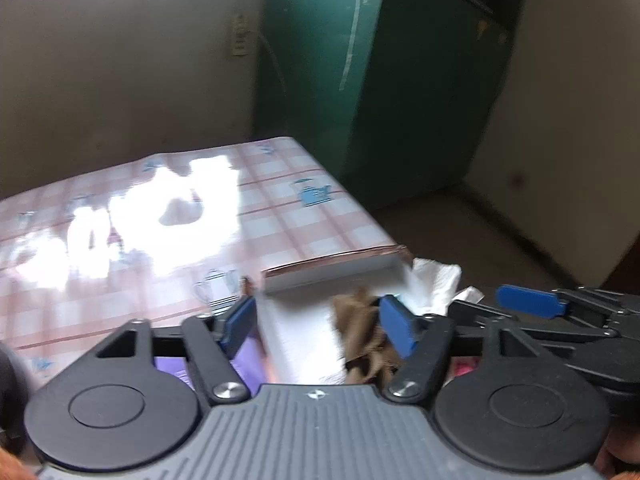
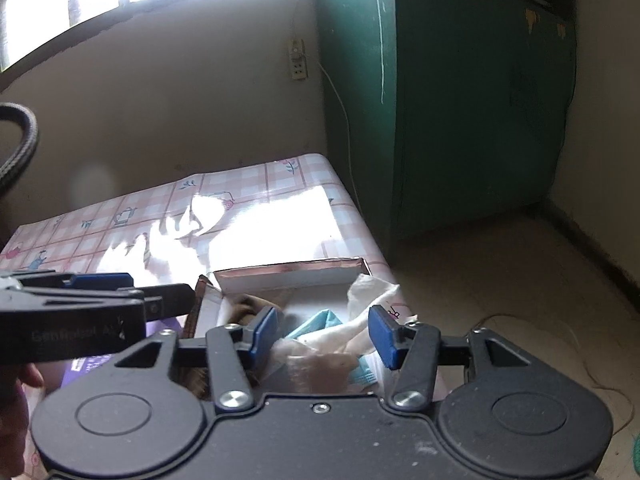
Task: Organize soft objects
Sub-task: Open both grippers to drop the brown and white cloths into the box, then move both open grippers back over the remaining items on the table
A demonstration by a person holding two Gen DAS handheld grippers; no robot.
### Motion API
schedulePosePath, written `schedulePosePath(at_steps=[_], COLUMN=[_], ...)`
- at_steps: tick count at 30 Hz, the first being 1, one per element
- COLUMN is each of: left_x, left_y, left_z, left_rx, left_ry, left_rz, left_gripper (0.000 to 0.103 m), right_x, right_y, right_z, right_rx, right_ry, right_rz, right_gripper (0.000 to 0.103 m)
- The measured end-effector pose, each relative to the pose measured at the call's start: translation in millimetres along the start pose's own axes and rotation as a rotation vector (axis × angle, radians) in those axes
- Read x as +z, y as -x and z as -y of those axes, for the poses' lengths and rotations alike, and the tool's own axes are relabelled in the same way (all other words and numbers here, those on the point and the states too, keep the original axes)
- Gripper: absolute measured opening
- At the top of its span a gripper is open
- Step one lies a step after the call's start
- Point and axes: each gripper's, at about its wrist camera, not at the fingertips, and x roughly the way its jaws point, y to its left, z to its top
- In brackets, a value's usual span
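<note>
A shallow white cardboard box (image 2: 292,276) with a brown rim sits on the checked tablecloth near the table's right edge; it also shows in the left wrist view (image 1: 332,270). In it lie a brown cloth (image 1: 360,332), a teal cloth (image 2: 316,322) and white crumpled soft pieces (image 2: 368,292). My left gripper (image 1: 318,330) is open above the box, the brown cloth beside its right finger. My right gripper (image 2: 324,336) is open over the white and teal cloths. The left gripper shows at the left of the right wrist view (image 2: 120,300).
A purple flat item (image 2: 92,360) lies left of the box. The table (image 1: 120,208) has a glossy pink checked cover with glare. A green cabinet (image 2: 460,100) stands behind on the right. A wall socket (image 2: 297,60) with a cable is on the wall. The floor (image 2: 500,280) lies right of the table.
</note>
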Motion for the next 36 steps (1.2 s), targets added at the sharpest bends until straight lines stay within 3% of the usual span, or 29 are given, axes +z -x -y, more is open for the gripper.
schedulePosePath(at_steps=[5, 14, 36], left_x=[2, -6, -41], left_y=[22, 55, 131], left_z=[-5, -31, -119], left_rx=[0.153, 0.246, 0.399], left_ry=[0.016, 0.086, 0.238], left_rz=[-0.012, -0.032, -0.020], left_gripper=[0.084, 0.090, 0.093], right_x=[2, 8, -1], right_y=[14, 34, 52], right_z=[-19, -60, -183], right_rx=[0.005, 0.019, 0.168], right_ry=[0.018, 0.065, 0.192], right_rz=[-0.019, -0.038, -0.057], right_gripper=[0.076, 0.078, 0.080])
